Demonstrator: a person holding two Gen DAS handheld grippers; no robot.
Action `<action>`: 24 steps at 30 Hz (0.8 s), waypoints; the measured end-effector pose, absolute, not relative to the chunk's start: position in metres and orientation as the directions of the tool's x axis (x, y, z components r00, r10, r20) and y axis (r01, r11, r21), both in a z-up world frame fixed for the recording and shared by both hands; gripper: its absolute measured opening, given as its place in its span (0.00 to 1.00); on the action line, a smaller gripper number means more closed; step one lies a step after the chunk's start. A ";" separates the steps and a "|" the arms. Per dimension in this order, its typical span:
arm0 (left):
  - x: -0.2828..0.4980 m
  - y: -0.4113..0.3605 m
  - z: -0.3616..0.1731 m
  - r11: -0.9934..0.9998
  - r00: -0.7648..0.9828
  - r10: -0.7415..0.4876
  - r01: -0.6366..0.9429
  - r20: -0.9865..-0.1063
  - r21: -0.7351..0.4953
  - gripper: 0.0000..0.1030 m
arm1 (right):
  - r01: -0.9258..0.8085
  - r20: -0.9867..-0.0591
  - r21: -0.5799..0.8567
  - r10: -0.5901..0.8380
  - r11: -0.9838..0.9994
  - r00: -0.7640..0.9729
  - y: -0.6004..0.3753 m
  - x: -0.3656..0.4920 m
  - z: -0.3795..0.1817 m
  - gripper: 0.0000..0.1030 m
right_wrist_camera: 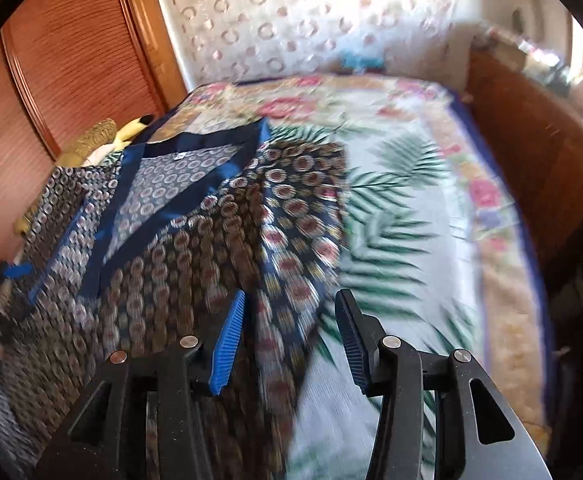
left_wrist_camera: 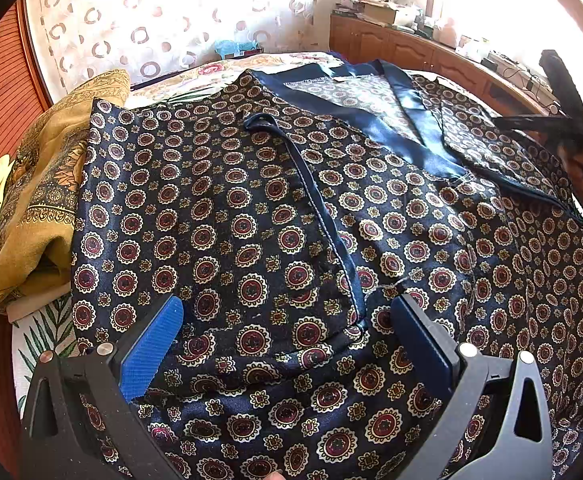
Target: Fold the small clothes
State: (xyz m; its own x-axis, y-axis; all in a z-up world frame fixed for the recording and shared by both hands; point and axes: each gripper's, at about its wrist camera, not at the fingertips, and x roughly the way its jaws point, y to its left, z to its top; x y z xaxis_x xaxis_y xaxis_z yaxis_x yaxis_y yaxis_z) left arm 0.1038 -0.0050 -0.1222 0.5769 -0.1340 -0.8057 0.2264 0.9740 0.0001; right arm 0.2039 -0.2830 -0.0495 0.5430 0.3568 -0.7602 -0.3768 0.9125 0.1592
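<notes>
At nine o'clock in the left wrist view lies a crumpled mustard-yellow printed cloth, apart from your work. The task's thing, the dark navy satin garment with red-and-cream medallions and plain blue trim, is spread over the floral, palm-leaf bedspread and fills the centre of that view, with one flap already folded across its middle. Your left gripper sits at six o'clock with its fingers spread wide, a raised ridge of cloth lying between them; the pads do not appear to press on it.

Move to the right wrist view: the garment runs from nine o'clock to the centre, bare bedspread from one to five o'clock. Your right gripper is over the garment's right edge, its fingers apart with nothing pinched (the picture is blurred).

Settle that hand first, then pinch the right edge cleanly. Use the left as an anchor, because satin will likely slide, and lay the flap over parallel with the trim.
</notes>
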 end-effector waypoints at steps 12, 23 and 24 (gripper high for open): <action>0.103 -0.004 -0.122 0.974 0.578 -0.133 0.224 -0.805 -0.001 1.00 | -0.379 -0.753 0.117 0.331 0.918 0.569 -0.266 0.242 -0.057 0.03; 0.101 0.002 -0.117 0.981 0.595 -0.116 0.195 -0.795 0.003 1.00 | -0.186 -0.727 0.100 0.200 0.977 0.657 -0.303 0.236 -0.059 0.03; 0.099 0.003 -0.115 0.982 0.603 -0.115 0.191 -0.789 0.003 1.00 | -0.186 -0.729 0.092 0.194 0.978 0.657 -0.301 0.235 -0.059 0.05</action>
